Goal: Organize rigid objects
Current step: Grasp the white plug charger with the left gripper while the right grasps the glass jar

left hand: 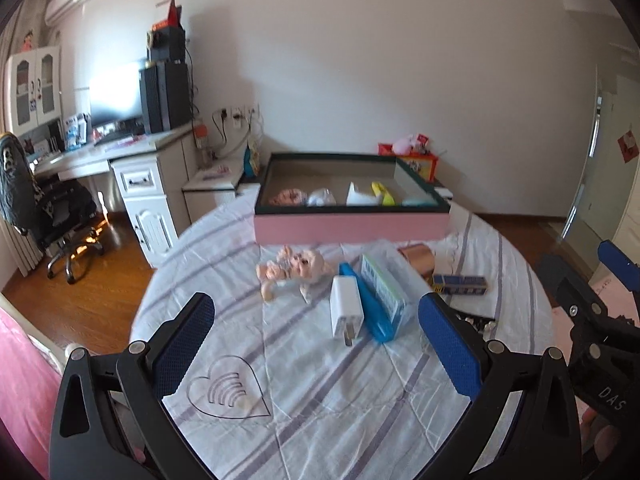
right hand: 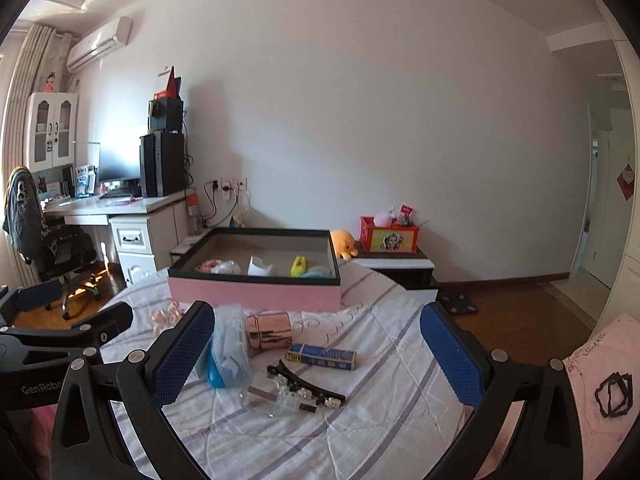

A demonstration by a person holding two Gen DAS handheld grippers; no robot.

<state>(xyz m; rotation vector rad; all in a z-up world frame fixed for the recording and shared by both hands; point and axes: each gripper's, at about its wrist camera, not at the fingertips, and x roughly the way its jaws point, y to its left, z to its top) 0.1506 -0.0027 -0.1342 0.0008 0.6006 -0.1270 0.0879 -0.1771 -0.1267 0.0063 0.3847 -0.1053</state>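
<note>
Left gripper (left hand: pixel 316 344), jaws spread wide and holding nothing, above the striped bedsheet (left hand: pixel 320 392); right gripper (right hand: pixel 316 354) likewise spread and unladen, over the same sheet

Loose on the sheet, left to right in the left wrist view: pink doll figure (left hand: pixel 296 266), white charger plug (left hand: pixel 346 310), blue case (left hand: pixel 370 308) touching the plug, green-and-white box (left hand: pixel 382 288) leaning on the case, copper-coloured roll (left hand: pixel 418 258), blue-and-yellow carton (left hand: pixel 460 284); nearer the right gripper, black hair clip (right hand: pixel 306 384) and clear glass bottle (right hand: pixel 276 400)

Beyond these, at the far side of the sheet, pink tray box (left hand: pixel 352 226) with dark rim, already holding several pieces in a row: something pinkish, a clear wrapped item, a white piece, a yellow piece, a pale blue piece

Judged partly done: roughly five items stowed, about eight outstanding, none in either grip

Hard to make out: identity of the tray's contents, low behind its front wall; doll blurred in the left wrist view and cut off by the left gripper's finger in the right wrist view; hair clip largely hidden behind a blue pad (left hand: pixel 448 348) in the left wrist view; bottle's outline faint against the cloth
</note>
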